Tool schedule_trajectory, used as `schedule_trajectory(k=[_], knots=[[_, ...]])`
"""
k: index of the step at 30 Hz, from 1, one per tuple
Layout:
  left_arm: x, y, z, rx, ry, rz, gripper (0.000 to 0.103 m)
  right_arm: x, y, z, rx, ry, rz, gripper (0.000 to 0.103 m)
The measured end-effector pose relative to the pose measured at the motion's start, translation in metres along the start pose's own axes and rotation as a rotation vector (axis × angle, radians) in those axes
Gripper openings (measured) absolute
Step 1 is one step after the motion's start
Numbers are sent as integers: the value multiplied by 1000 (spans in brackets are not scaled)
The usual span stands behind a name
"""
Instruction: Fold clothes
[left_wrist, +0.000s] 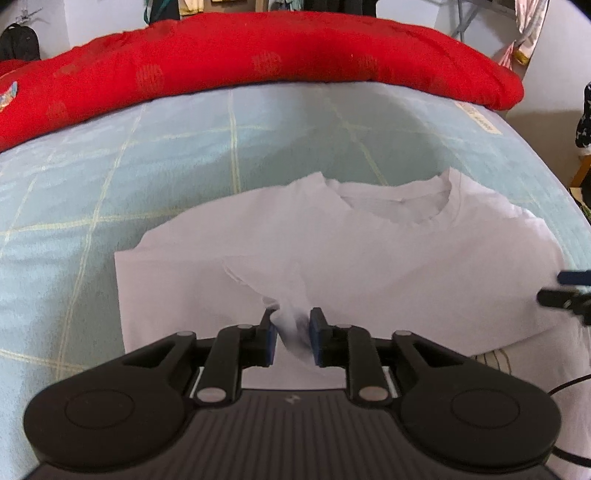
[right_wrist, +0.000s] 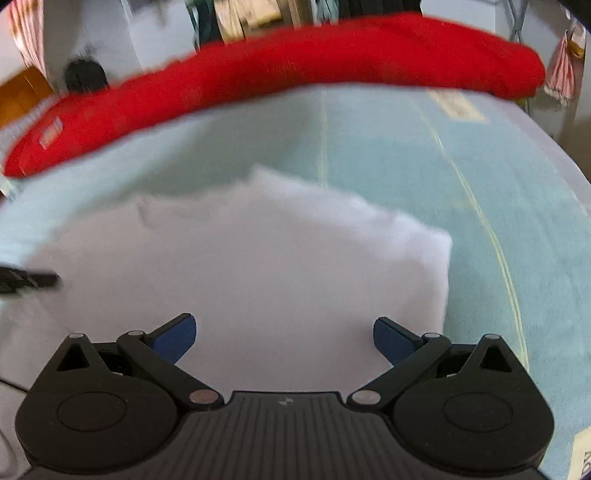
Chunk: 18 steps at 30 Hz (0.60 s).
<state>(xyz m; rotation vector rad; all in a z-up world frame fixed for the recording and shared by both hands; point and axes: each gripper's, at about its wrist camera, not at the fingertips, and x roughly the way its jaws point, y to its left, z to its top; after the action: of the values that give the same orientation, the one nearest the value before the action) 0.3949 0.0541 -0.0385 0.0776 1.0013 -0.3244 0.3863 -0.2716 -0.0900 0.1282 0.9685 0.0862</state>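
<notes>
A white T-shirt (left_wrist: 369, 258) lies on the bed, collar at the far side, its sides folded in. My left gripper (left_wrist: 292, 332) is shut on a bunched fold of the shirt near its front edge. My right gripper (right_wrist: 284, 339) is open and empty, hovering above the right part of the shirt (right_wrist: 258, 277). The view there is blurred. The right gripper's fingers also show at the right edge of the left wrist view (left_wrist: 565, 291). The left gripper's tip shows at the left edge of the right wrist view (right_wrist: 29, 280).
The bed has a pale blue sheet (left_wrist: 184, 166) with thin yellow lines. A thick red quilt (left_wrist: 258, 62) lies across the far side of the bed. A black cable (left_wrist: 569, 384) runs at the lower right. Room clutter stands behind the bed.
</notes>
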Motion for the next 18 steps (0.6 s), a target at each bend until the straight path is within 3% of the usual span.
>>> schedule_trajectory(k=[3,6,10,14,18], knots=[[-3,12,-2,-8,32,-8,33,0,-14,-6,-14,34,-38,103],[-16,24,-2,-17,54,24,28,-8,-24,-1,6,70,-72,103],[-35,34,5,-23,26,43,29,-22,-22,12,5,2,-31,103],[-30,21,19,7,-22,-31,32,-6,-7,26,-64,-27,-26,103],[-3,1,21,43,-25,-123,33,22,-5,22,-81,4,-45,103]])
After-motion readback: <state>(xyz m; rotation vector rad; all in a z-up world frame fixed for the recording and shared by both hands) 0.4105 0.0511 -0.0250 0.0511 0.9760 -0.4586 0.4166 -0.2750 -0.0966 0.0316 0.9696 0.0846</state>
